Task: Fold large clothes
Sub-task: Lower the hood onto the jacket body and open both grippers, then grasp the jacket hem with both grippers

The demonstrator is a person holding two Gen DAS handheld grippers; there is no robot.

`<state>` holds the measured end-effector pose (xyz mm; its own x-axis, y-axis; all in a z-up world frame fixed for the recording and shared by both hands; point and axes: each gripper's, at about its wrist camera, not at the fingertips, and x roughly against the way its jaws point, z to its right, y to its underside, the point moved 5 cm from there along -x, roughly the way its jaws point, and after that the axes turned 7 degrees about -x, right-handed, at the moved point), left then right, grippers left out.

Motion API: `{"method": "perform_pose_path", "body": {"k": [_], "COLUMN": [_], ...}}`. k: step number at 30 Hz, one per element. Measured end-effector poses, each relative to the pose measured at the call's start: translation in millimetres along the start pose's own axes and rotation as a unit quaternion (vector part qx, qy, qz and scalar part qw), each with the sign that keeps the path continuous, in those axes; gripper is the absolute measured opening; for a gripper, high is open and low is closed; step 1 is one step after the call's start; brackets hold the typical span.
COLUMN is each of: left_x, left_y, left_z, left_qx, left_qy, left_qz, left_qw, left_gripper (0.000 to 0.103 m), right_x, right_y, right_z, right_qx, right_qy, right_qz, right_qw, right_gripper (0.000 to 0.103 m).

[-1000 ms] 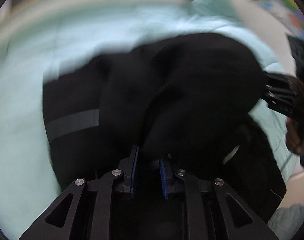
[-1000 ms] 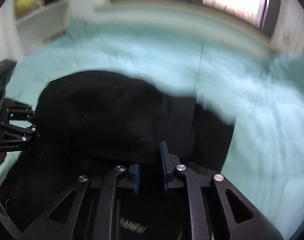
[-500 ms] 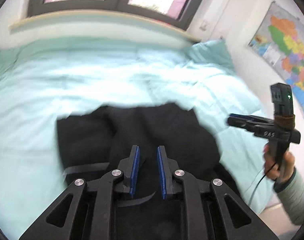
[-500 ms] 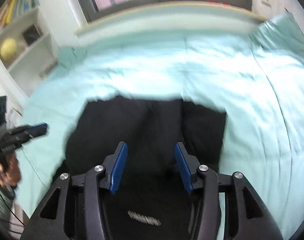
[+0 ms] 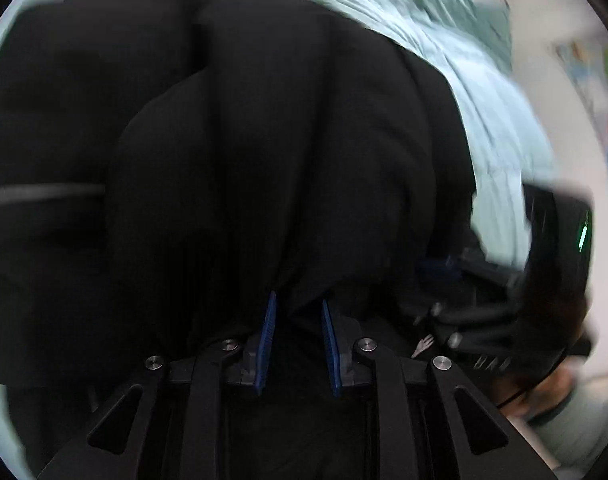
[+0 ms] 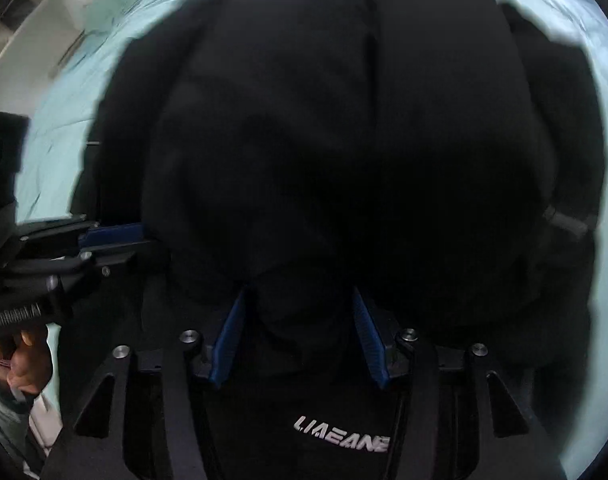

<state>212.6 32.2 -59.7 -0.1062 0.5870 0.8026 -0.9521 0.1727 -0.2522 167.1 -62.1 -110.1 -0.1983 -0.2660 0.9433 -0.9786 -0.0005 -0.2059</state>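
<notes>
The pale green bed [image 5: 492,128], wide in view half a second ago, now shows only at the edges. The black garment [image 6: 344,140] fills both views, bunched just ahead of each claw. The right claw [image 6: 299,304] stands spread, fabric loose between its pads. The left claw [image 5: 296,312], just opening slightly, has cloth bunched at its tips.

White print [image 6: 341,439] on black garment [image 6: 344,140] — reads approx "LIAEANE"; gripper lettering illegible.
</notes>
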Motion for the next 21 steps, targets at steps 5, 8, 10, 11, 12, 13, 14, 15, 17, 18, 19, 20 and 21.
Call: {"method": "perform_pose_path", "body": {"k": [5, 8, 10, 11, 12, 13, 14, 15, 17, 18, 19, 20, 21], "left_x": [39.6, 58.9, 49.9, 36.5, 25.3, 11.3, 1.7, 0.1, 14.8, 25.9, 39.7, 47.5, 61.7], "left_y": [0.2, 7.3, 9.7, 10.9, 11.2, 12.8, 14.5, 15.4, 19.2, 24.1, 31.7, 37.2, 48.3], "left_z": [27.9, 46.8, 45.3, 38.1, 31.5, 23.7, 17.5, 15.7, 22.0, 24.6, 27.0, 29.9, 32.5], "left_qx": [-0.02, -0.039, -0.041, -0.032, -0.022, -0.004, 0.011, 0.021, 0.026, 0.023, 0.019, 0.017, 0.016], "left_qy": [0.021, 0.049, 0.02, -0.002, -0.011, -0.013, -0.009, -0.005, 0.01, 0.017, 0.019, 0.016, 0.011], "left_qz": [0.047, 0.067, 0.054, 0.034, 0.02, 0.005, -0.003, -0.002, 0.013, 0.022, 0.031, 0.036, 0.043], "left_qw": [0.9985, 0.9958, 0.9975, 0.9989, 0.9995, 0.9999, 0.9999, 0.9998, 0.9995, 0.9993, 0.9991, 0.9991, 0.9989], "left_gripper": [0.024, 0.024, 0.024, 0.024, 0.024, 0.023, 0.021, 0.021, 0.021, 0.021, 0.021, 0.021, 0.021], "right_x": [33.9, 59.6, 56.4, 42.8, 22.6, 8.9, 1.3, 0.8, 15.9, 26.2, 32.1, 42.1, 51.2], "right_y": [9.5, 14.6, 15.5, 16.3, 17.9, 18.0, 19.8, 20.1, 21.6, 24.7, 28.0, 34.1, 40.8], "right_z": [-1.6, -6.6, -4.5, -3.5, -0.4, 0.7, 3.0, 4.6, 4.9, 4.9, 4.2, 6.0, 8.3], "right_qx": [0.016, 0.033, 0.04, 0.038, 0.033, 0.029, 0.023, 0.02, 0.019, 0.02, 0.02, 0.02, 0.021], "right_qy": [-0.022, -0.036, -0.021, -0.003, 0.014, 0.018, 0.018, 0.017, 0.015, 0.007, 0.004, 0.0, -0.001], "right_qz": [0.018, 0.044, 0.044, 0.029, 0.003, -0.008, -0.009, -0.007, -0.003, 0.0, 0.002, 0.004, 0.007], "right_qw": [0.999, 0.998, 0.998, 0.999, 0.999, 0.999, 1.0, 1.0, 1.0, 1.0, 1.0, 1.0, 1.0], "right_gripper": [0.059, 0.059, 0.059, 0.059, 0.059, 0.059, 0.059, 0.059, 0.06, 0.06, 0.06, 0.06, 0.06]}}
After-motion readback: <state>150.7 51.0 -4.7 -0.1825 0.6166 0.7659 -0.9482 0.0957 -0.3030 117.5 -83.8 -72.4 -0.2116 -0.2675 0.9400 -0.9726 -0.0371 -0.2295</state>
